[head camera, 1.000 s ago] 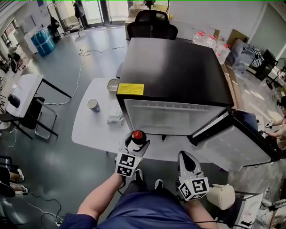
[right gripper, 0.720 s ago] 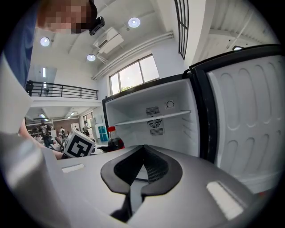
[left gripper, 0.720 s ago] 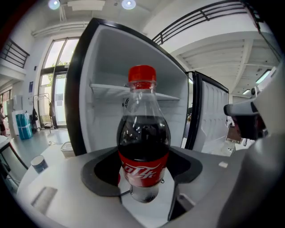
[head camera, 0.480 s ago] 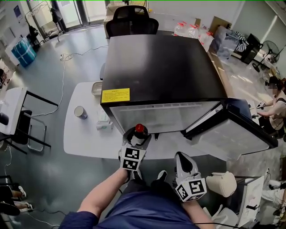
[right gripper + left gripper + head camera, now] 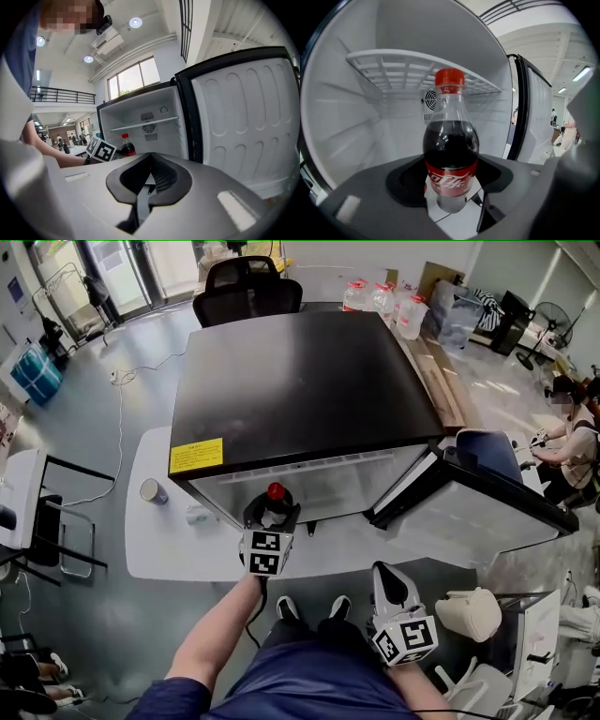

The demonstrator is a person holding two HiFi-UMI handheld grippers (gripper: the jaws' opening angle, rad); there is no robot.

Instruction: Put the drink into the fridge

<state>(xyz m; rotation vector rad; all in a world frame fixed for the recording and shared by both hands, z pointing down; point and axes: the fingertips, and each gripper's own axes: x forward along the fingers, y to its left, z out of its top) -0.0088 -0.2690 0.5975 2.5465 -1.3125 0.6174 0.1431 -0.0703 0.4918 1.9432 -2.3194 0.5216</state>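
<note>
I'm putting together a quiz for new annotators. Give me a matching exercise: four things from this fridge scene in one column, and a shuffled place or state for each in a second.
Things
1. dark cola bottle with red cap
2. white-lined fridge door
3. right gripper
4. paper cup

Places or states
a. swung open
b. on the white table, left of the black fridge
c. shut, empty
d. clamped in the left gripper

Pairs: 1-d, 2-a, 3-c, 4-b

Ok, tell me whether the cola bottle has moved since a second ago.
Yes. The cola bottle, held by the left gripper, has moved forward to the mouth of the open fridge.
</note>
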